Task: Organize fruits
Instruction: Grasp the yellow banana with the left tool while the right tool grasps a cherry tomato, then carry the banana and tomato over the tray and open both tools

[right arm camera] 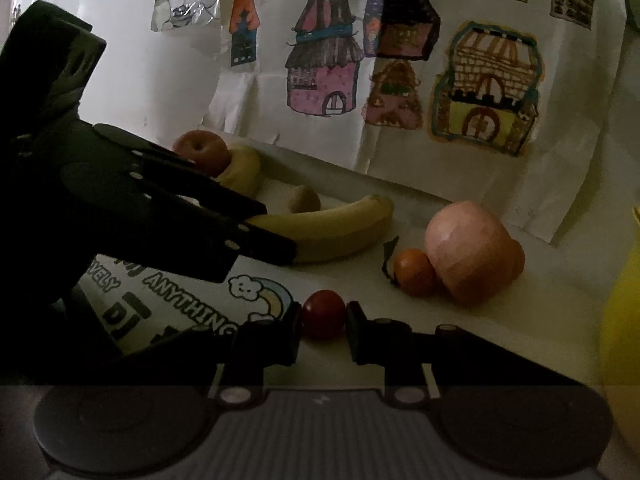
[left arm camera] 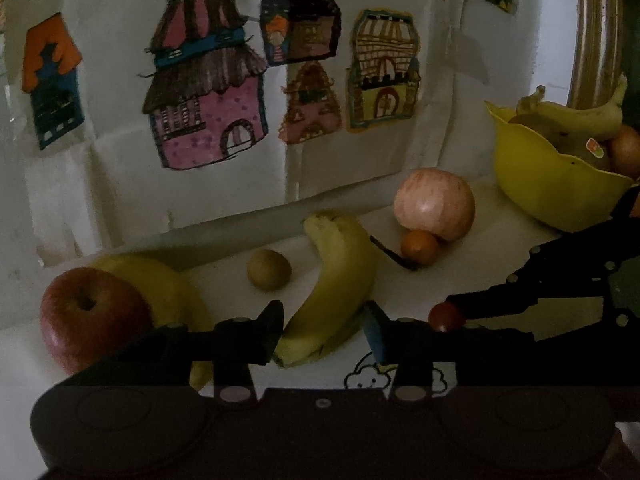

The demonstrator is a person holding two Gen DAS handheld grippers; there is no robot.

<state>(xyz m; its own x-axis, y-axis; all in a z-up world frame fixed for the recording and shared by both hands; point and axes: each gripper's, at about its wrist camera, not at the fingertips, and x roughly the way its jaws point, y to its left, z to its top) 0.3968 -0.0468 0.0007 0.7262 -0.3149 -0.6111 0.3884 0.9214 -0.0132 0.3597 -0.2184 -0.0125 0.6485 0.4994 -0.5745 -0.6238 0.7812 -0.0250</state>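
We have both tools down among the loose fruit on the white table [right arm camera: 480, 320]. Our right gripper [right arm camera: 323, 322] is clenched on a small dark red fruit [right arm camera: 323, 314], perhaps a cherry tomato, which sits pinched between the two pads just above the printed mat [right arm camera: 192, 312]. In the left wrist view the same red fruit [left arm camera: 446, 317] shows at the tip of the right tool, near and to the right of the banana.

Our left gripper [left arm camera: 324, 332] straddles the near end of the banana [left arm camera: 334, 280], one finger on each side. The left pad looks to touch the peel, while the right one seems just clear, so we cannot tell whether the grasp is firm. Taking the banana near its end rather than its middle probably suits the narrow reach of the jaws.

The yellow bowl [left arm camera: 548, 188] stands far right and already holds a banana and some round fruit, so we judge it to be the collecting place. Still loose on the table are a red apple [left arm camera: 90, 316] at the near left against another yellow fruit, a small brown round fruit [left arm camera: 269, 270] in the middle, and a pale pink apple [left arm camera: 434, 204] with a small orange fruit [left arm camera: 420, 246] touching it, close to the bowl.
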